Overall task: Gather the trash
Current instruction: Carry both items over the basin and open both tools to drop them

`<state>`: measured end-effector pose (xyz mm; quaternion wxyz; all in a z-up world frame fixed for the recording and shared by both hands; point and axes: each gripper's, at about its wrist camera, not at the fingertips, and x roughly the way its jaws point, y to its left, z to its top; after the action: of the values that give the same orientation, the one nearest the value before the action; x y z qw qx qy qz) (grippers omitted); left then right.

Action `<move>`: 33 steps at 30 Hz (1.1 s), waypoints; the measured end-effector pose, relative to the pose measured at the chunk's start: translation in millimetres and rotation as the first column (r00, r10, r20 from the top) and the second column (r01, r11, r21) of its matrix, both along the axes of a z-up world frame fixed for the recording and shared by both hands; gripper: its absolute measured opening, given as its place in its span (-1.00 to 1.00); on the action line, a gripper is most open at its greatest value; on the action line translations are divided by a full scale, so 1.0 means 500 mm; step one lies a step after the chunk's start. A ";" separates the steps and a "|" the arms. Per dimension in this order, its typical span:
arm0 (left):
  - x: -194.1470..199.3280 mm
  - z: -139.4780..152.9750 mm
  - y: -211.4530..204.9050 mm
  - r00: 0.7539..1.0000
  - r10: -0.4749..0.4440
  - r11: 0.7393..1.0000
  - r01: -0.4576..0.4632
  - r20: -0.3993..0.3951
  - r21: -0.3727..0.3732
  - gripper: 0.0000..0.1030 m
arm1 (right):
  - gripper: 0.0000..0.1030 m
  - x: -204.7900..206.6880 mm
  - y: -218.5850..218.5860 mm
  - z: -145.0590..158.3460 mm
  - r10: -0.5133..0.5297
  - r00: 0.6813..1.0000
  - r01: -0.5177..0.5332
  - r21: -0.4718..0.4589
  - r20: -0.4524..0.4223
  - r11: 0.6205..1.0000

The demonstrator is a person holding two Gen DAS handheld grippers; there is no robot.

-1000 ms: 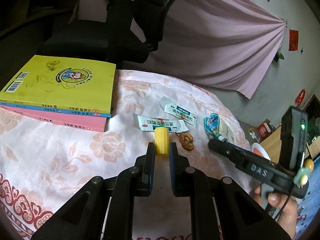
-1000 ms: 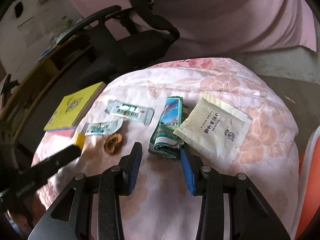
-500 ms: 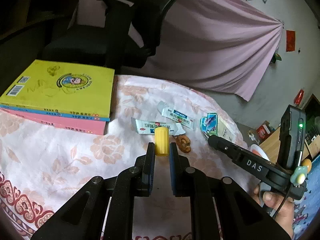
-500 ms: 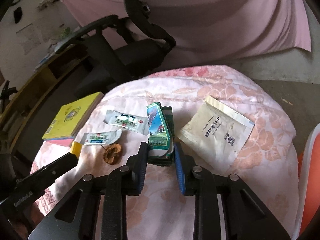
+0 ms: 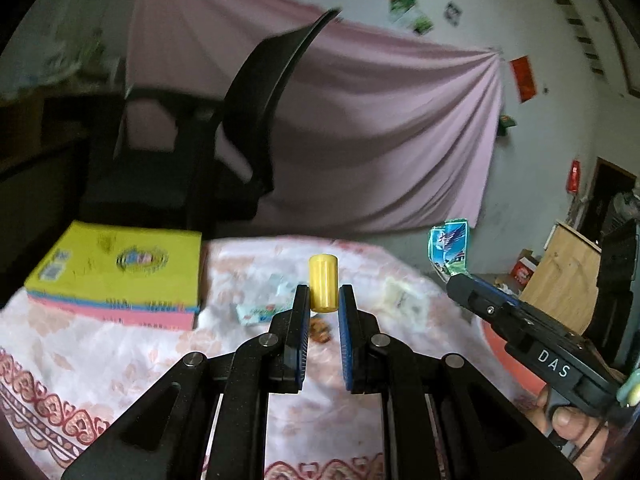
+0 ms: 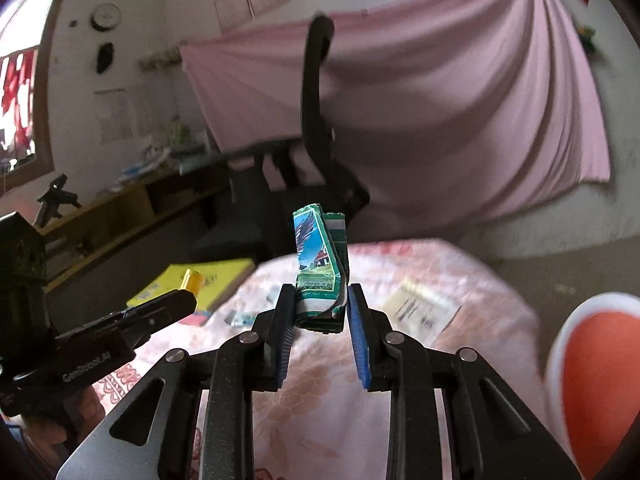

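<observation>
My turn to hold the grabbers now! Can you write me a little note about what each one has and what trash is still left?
Left gripper: jaws shut on the yellow cylinder, held above the table.
Right gripper: jaws just closed on the crumpled green carton, also off the table.
Still on the flowered cloth: small wrappers, a brown scrap and a beige packet.
The yellow book stays.
Done: two pieces picked up. Left: drop them off, collect the rest.
</observation>
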<state>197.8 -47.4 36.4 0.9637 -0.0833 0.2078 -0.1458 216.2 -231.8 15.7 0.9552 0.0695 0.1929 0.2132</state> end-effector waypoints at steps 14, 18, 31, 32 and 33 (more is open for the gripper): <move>-0.093 0.073 -0.165 0.957 -0.170 0.982 0.144 0.235 0.124 -0.79 | -0.53 -0.121 -0.121 0.073 -0.193 0.935 0.197 0.015 0.297 0.980; -0.090 0.084 -0.220 0.947 -0.210 0.973 0.178 0.245 0.147 -0.79 | -0.51 -0.135 -0.176 0.082 -0.254 0.915 0.255 0.039 0.314 0.966; -0.046 0.071 -0.443 0.916 -0.380 0.919 0.359 0.125 0.161 -0.79 | -0.50 -0.112 -0.346 0.063 -0.456 0.875 0.449 0.081 0.163 0.890; -0.046 0.068 -0.454 0.914 -0.389 0.916 0.369 0.115 0.158 -0.79 | -0.50 -0.111 -0.357 0.058 -0.466 0.872 0.459 0.083 0.150 0.885; -0.042 0.064 -0.466 0.912 -0.398 0.912 0.381 0.103 0.152 -0.79 | -0.50 -0.109 -0.371 0.054 -0.477 0.869 0.470 0.084 0.131 0.879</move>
<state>176.6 -280.3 68.7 0.9301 0.0320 0.1652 -0.3265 161.7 -417.4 42.9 0.9879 0.1222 0.0935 -0.0181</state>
